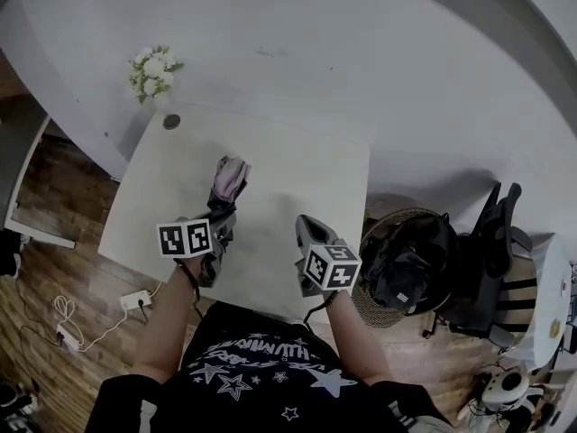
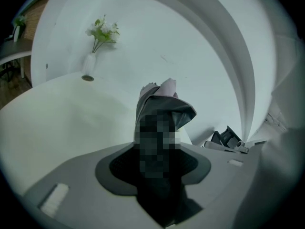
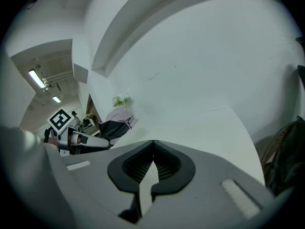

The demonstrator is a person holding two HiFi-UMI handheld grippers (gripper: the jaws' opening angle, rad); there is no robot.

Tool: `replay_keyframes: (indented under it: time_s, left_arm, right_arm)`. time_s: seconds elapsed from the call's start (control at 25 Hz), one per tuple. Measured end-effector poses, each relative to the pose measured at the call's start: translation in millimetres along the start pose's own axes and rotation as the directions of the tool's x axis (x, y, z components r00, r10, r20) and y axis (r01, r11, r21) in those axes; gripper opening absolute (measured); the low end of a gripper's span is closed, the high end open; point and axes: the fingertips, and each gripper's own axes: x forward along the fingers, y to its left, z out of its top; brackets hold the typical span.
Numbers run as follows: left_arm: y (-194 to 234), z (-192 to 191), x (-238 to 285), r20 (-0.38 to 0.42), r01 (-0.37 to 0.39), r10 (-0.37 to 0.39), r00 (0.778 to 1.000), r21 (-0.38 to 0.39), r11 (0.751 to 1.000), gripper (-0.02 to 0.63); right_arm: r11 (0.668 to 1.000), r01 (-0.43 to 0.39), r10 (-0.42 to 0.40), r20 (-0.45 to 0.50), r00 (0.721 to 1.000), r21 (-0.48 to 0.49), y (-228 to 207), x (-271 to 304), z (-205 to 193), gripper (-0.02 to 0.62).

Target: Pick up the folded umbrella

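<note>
White desk (image 1: 297,165) stands against a curved white wall, with flowers (image 1: 151,72) at its far corner. The left gripper (image 1: 216,231) pinches the folded umbrella (image 1: 230,180) by its dark lower part, the pale end pointing away over the desk. From the right gripper view it appears clear of the surface, so the pick-up looks essentially done. The right gripper (image 1: 307,225) hangs empty, jaws pressed together at the tips.

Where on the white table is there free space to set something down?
The table is bare on its right half, from the folded umbrella to the right edge. The left strip is free too, up to the round cap near the flowers. The near edge is crowded by the left gripper and right gripper.
</note>
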Motion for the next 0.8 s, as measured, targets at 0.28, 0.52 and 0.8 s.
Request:
replay_keyframes:
  time_s: [0.28,0.52,0.8]
  left_arm:
    - [-24,-24,-29,0.069,0.000,0.001,0.998,-0.011,1.000,0.210]
    - [-40,-50,-57,0.131,-0.018,0.021,0.991,-0.020,1.000,0.210]
    - [-62,-91,-83,0.196,-0.034,0.043,0.980,-0.051,0.998,0.210]
  right_arm:
    - [0.997,-0.074,0.074,-0.009,0.997,-0.032,10,-21,-6,0.015]
    - [0.989,-0.145,0.145,-0.008,0.989,-0.037,19,-46,-19,0.015]
    - [0.975,-0.211,0.209,-0.030,0.977,-0.073,24,-86,-44,0.016]
